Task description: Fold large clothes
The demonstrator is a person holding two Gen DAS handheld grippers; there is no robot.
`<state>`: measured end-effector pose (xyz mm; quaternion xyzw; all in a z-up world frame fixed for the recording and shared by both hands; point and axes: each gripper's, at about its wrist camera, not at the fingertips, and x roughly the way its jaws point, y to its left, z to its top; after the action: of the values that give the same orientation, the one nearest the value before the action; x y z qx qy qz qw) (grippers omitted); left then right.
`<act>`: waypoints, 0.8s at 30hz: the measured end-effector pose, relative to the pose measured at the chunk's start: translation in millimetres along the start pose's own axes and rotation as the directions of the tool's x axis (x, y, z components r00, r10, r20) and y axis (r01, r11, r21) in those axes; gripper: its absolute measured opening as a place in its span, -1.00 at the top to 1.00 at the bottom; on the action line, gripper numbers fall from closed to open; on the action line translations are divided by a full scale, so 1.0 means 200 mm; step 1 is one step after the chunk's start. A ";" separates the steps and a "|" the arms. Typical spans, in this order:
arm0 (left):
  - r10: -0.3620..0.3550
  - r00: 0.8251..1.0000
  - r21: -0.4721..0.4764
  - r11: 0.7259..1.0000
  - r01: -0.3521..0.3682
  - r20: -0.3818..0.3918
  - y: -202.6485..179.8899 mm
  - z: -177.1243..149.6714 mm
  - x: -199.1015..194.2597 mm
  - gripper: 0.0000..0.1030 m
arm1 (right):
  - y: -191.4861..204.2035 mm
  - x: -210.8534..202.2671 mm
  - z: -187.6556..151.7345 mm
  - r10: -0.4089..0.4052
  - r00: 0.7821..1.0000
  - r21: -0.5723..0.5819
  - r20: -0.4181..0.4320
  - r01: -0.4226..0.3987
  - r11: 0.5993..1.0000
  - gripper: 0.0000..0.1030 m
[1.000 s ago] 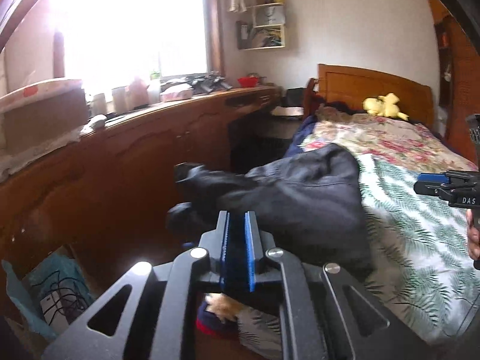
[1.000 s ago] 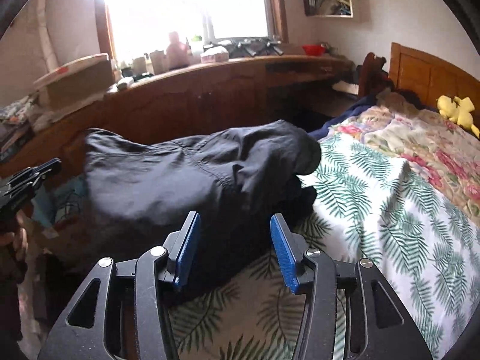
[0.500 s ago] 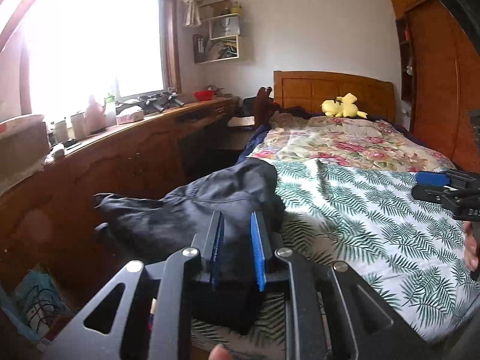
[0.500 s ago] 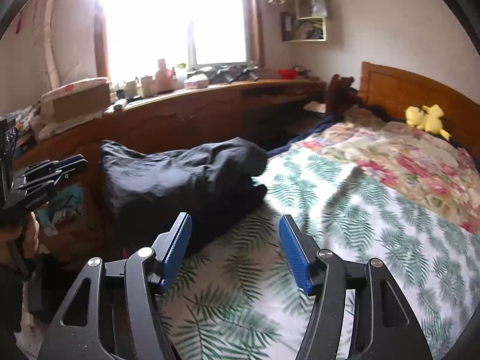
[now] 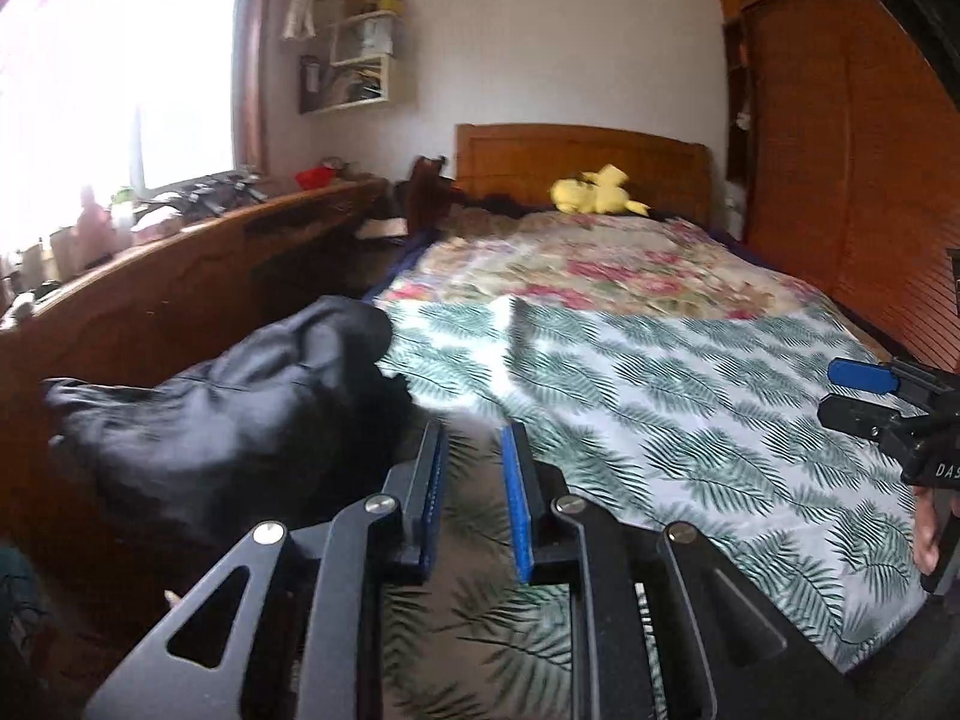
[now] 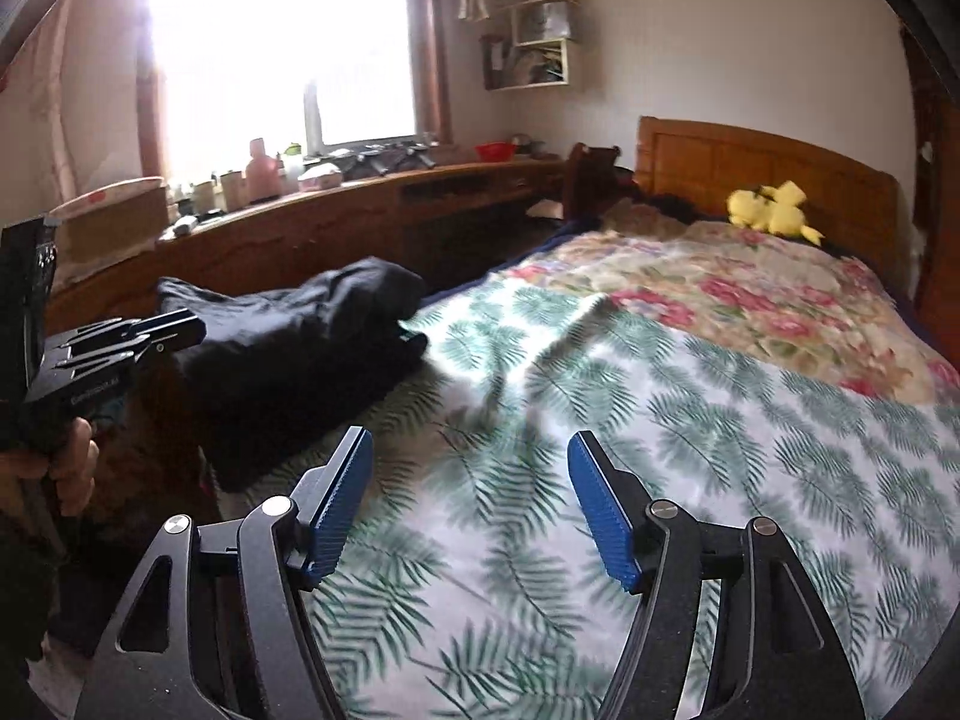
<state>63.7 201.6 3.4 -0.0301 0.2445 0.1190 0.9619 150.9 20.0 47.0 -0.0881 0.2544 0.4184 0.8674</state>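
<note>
At the near left corner of the bed [image 6: 750,420], on the side toward the long wooden counter [image 6: 336,228], a dark garment [image 6: 300,336] lies bunched in a heap on the palm-leaf bedspread [image 5: 690,396], one edge spilling off the mattress toward the counter. The left gripper [image 5: 474,498] hangs over the bed's foot just beside the heap, the cloth lying to its left and slightly ahead; its blue-padded jaws stand a narrow gap apart with only bedspread showing between them, nothing pinched. The right gripper [image 6: 474,504] is farther along the bed's foot edge, away from the counter, with its jaws spread wide over bare leaf print; the garment sits ahead and to its left, clear of both pads. Neither gripper touches the cloth. Up by the bed's wooden headboard [image 6: 768,162] a yellow plush toy [image 6: 771,213] rests, with a floral quilt [image 6: 738,294] covering the upper half of the bed. Behind the counter, a bright window [image 6: 282,54] washes out that side of the room.
</note>
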 end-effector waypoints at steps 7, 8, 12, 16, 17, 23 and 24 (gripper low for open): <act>-0.052 0.998 0.022 0.998 0.052 -0.035 -0.26 -0.10 0.06 0.66 | -0.13 -0.10 -0.19 -0.083 0.996 0.041 -0.017 0.084 0.996 -0.59; -0.062 0.997 0.023 0.998 0.063 -0.043 -0.28 -0.11 0.06 0.66 | -0.14 -0.13 -0.22 -0.093 0.996 0.049 -0.014 0.094 0.994 -0.61; -0.089 0.994 0.037 0.995 0.091 -0.063 -0.44 -0.19 0.04 0.65 | -0.19 -0.22 -0.34 -0.129 0.991 0.087 -0.033 0.131 0.988 -0.62; -0.138 0.987 0.032 0.989 0.141 -0.088 -0.58 -0.25 0.01 0.65 | -0.24 -0.35 -0.44 -0.170 0.985 0.138 -0.036 0.174 0.975 -0.62; -0.144 0.986 0.035 0.988 0.147 -0.089 -0.61 -0.26 0.00 0.65 | -0.25 -0.38 -0.46 -0.179 0.983 0.146 -0.039 0.183 0.972 -0.62; -0.181 0.980 0.055 0.981 0.186 -0.085 -0.79 -0.26 -0.09 0.65 | -0.33 -0.59 -0.54 -0.265 0.964 0.195 -0.027 0.266 0.944 -0.62; -0.185 0.980 0.062 0.980 0.190 -0.079 -0.81 -0.25 -0.11 0.65 | -0.34 -0.63 -0.55 -0.288 0.958 0.203 -0.018 0.285 0.937 -0.62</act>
<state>61.7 33.8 -30.7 -0.0239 0.2792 0.0178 0.9598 96.6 -149.0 14.1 -0.0327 0.2752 0.2600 0.9250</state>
